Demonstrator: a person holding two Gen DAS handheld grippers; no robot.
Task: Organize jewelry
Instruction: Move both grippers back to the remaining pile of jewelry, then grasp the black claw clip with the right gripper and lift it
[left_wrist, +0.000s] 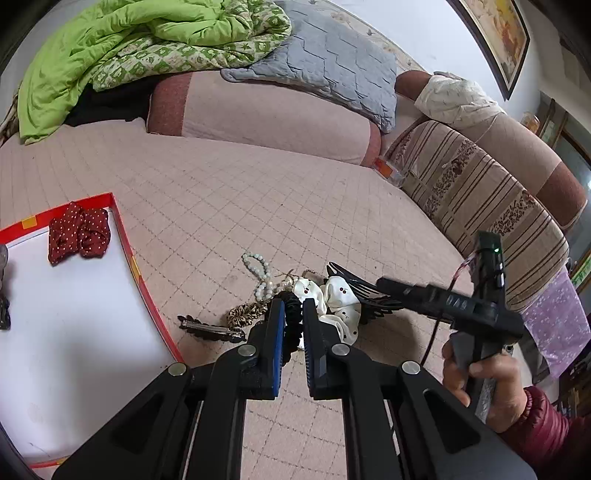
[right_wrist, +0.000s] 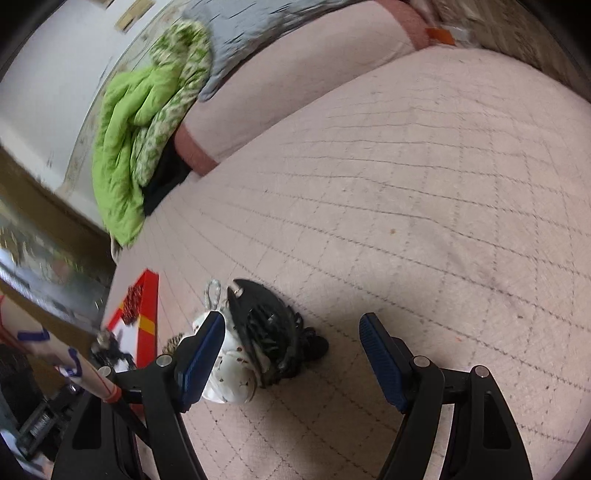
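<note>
Left wrist view: left gripper (left_wrist: 293, 314) with jaws drawn almost together, blue pads clamped on a black scrunchie (left_wrist: 293, 308) that hangs between them above the quilted pink cover (left_wrist: 258, 192)
Red-rimmed box (left_wrist: 127, 251): shallow, white floor, at the left of the pile; holds a dark red dotted scrunchie (left_wrist: 79, 232) near its far corner; a dark item shows at its left edge, too cut off to identify
Loose pile on the cover: pale green bead bracelet (left_wrist: 258, 271); leopard-print scrunchie (left_wrist: 243, 314); white cherry-print scrunchie (left_wrist: 340, 299); black claw clip (left_wrist: 362, 291); dark barrette (left_wrist: 210, 328) nearest the box; all outside the box
Right wrist view: right gripper (right_wrist: 291, 347) with jaws spread wide, nothing between the pads; its left finger (right_wrist: 203, 350) overlaps the white scrunchie in view; contact cannot be judged
Right hand (left_wrist: 480, 384): wraps the right gripper's handle; red sleeve at the wrist
Background: green quilt (left_wrist: 110, 48); grey pillow (left_wrist: 332, 62)
</note>
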